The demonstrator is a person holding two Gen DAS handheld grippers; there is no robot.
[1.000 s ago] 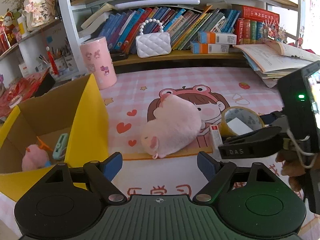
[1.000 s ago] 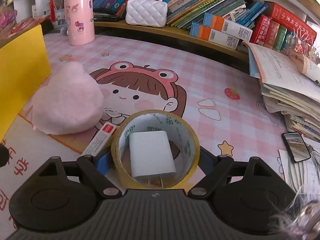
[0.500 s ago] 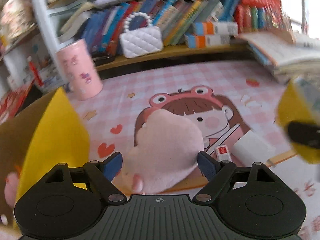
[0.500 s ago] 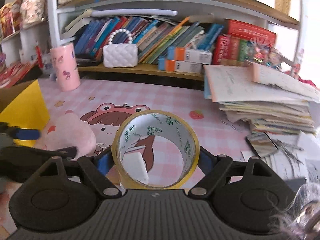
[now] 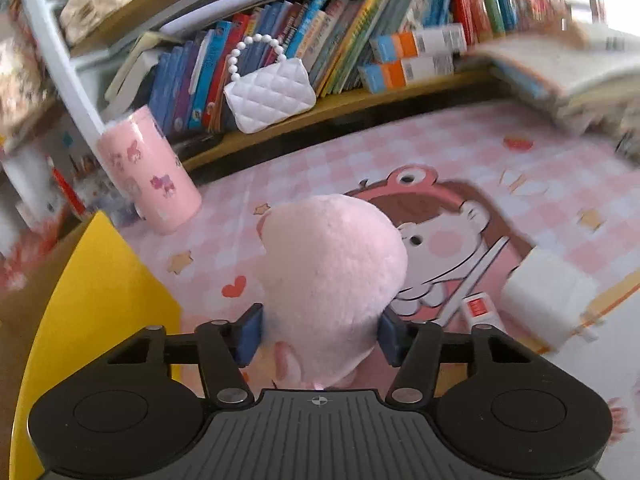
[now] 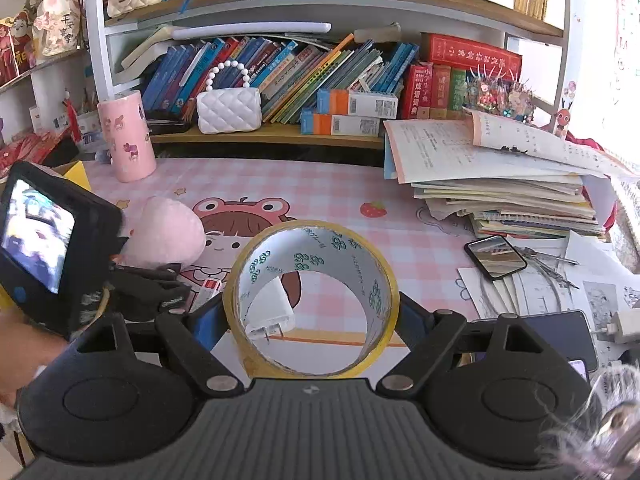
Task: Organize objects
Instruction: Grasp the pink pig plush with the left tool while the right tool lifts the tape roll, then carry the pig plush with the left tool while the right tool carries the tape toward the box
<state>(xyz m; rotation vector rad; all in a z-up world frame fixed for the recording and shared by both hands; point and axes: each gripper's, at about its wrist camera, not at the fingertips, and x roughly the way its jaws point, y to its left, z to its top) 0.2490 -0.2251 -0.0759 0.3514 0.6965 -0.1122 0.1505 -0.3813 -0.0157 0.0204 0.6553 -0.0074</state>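
Note:
A pink plush toy (image 5: 332, 264) lies on the pink checked mat, and it also shows at the left of the right wrist view (image 6: 164, 236). My left gripper (image 5: 320, 334) straddles its near end; the jaws are closing and both blue pads touch its sides. My right gripper (image 6: 312, 320) is shut on a roll of yellow-edged tape (image 6: 320, 248), held above the mat. A white charger plug (image 5: 548, 292) lies on the mat; it is seen through the roll (image 6: 272, 304). The yellow cardboard box (image 5: 100, 292) stands left of the plush.
A small red-and-white box (image 5: 478, 308) lies beside the charger. A pink cup (image 5: 148, 168) stands at the back left and a white purse (image 5: 270, 94) sits on the bookshelf. Stacked books and papers (image 6: 500, 184) and a phone (image 6: 496, 258) fill the right side.
My left gripper moved forward over the plush and its jaws narrowed onto it. My right gripper lifted the tape roll off the mat, leaving the white charger behind.

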